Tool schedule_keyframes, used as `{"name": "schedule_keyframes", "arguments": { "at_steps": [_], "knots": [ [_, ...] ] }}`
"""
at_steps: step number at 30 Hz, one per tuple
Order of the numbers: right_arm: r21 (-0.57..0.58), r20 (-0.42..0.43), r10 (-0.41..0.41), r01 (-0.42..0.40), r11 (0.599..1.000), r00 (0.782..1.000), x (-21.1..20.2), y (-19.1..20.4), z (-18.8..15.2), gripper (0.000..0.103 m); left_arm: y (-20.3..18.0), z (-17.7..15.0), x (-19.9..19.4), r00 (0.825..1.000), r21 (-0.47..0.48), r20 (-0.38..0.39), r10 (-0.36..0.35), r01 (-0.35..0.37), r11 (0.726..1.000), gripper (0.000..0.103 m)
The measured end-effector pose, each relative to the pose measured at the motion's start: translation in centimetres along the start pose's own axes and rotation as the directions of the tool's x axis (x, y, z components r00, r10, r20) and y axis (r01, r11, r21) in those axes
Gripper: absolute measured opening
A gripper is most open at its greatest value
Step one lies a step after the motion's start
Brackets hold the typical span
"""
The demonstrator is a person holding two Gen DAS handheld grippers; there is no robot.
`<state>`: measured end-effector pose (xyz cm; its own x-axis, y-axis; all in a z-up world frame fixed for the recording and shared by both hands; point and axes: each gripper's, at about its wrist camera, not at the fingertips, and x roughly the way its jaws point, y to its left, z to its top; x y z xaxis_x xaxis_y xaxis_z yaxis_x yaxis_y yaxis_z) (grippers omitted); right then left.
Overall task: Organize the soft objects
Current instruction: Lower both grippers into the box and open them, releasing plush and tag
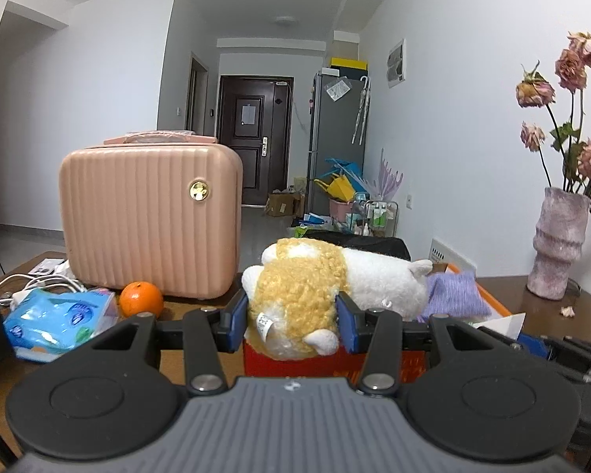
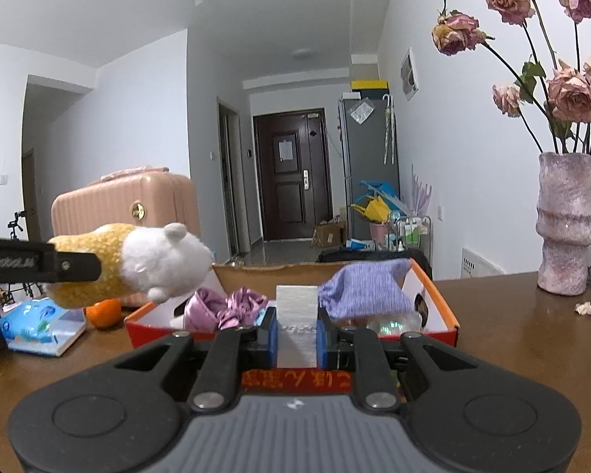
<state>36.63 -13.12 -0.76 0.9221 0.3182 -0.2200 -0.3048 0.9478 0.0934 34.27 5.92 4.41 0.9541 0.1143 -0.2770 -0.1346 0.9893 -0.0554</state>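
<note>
Yellow-white plush toy (image 1: 315, 295) clamped by left gripper (image 1: 291, 315); right gripper (image 2: 296, 335) grips white sponge (image 2: 296, 315) (above box (image 2: 441, 307))

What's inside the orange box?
Inside the orange box: a shiny purple scrunchie and a striped purple cloth. The right gripper and its white block hide the rest.

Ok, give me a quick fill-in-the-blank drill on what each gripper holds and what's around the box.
1. The left gripper is shut on the ____ toy.
2. The right gripper clamps a ____ foam block.
3. The round fruit beside the pink suitcase is an ____.
4. The purple striped cloth lies in the ____ box.

Missing words: plush; white; orange; orange
</note>
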Motion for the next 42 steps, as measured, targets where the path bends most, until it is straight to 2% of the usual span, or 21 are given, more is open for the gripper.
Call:
{"name": "schedule_keyframes", "arguments": {
  "at_steps": [10,28,42],
  "knots": [
    [0.008,0.058,-0.011,0.010,1.000,0.998,3.3,-0.7,1.4,0.018,-1.3,1.3,4.1,1.000,-0.007,0.013,-0.021,0.021,1.000,0.046],
    [0.005,0.082,-0.038,0.037,0.999,0.996,10.2,-2.0,3.4,0.018,-2.7,2.2,11.6,1.000,0.020,-0.006,0.002,-0.002,1.000,0.047],
    [-0.010,0.020,-0.021,0.021,1.000,1.000,14.1,-1.6,4.0,0.018,-3.3,1.5,15.4,0.998,0.057,-0.044,0.034,-0.032,0.998,0.047]
  ]
}}
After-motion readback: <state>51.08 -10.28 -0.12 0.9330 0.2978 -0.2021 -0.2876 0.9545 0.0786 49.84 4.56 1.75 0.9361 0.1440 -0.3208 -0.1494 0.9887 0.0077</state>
